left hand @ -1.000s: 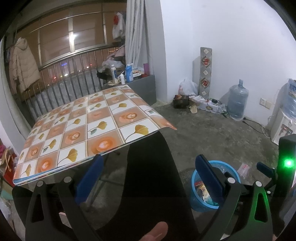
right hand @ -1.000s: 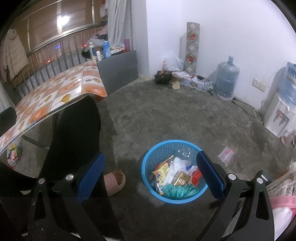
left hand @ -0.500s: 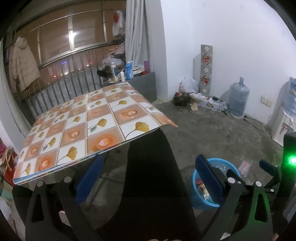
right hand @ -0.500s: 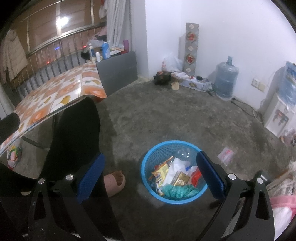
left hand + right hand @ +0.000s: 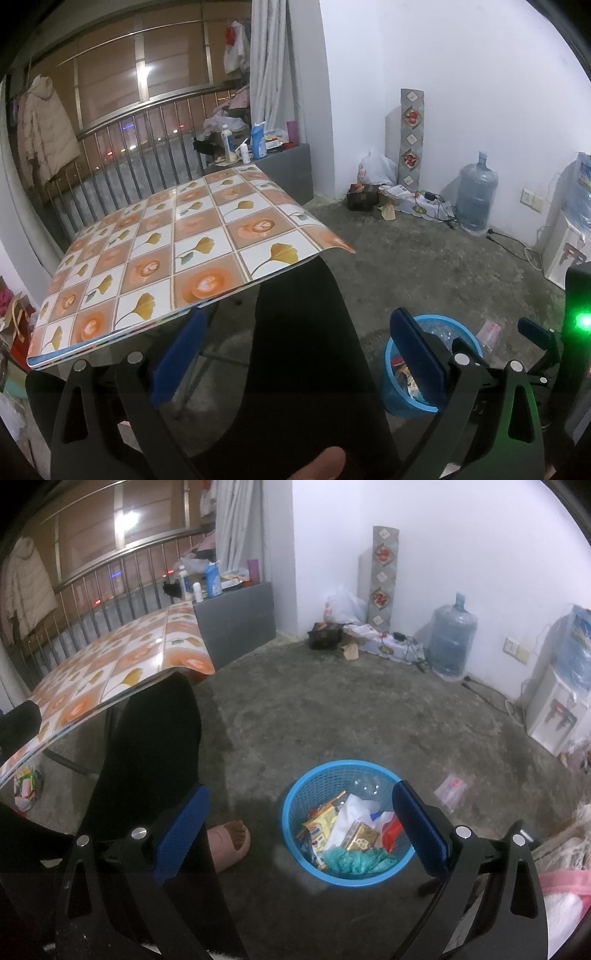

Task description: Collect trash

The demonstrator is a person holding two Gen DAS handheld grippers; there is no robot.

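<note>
Both jaws apart, empty. Bin [image 5: 347, 819] sits between my right jaws, full of wrappers. Surface [image 5: 177, 251] ahead of left jaws bare. Stray packet [image 5: 451, 787] beyond right jaw; next grab that.

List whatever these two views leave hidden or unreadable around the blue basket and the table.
- Blue basket, left wrist view: the left gripper covers most of its contents.
- Wrappers in the basket, right wrist view: print too small to read.
- Flat packet on the floor, right wrist view: too small and blurred to identify.
- Under the table, both views: hidden by its top and a dark-clothed leg.
- Pink-and-white cloth, right wrist view: cut off by the edge.
</note>
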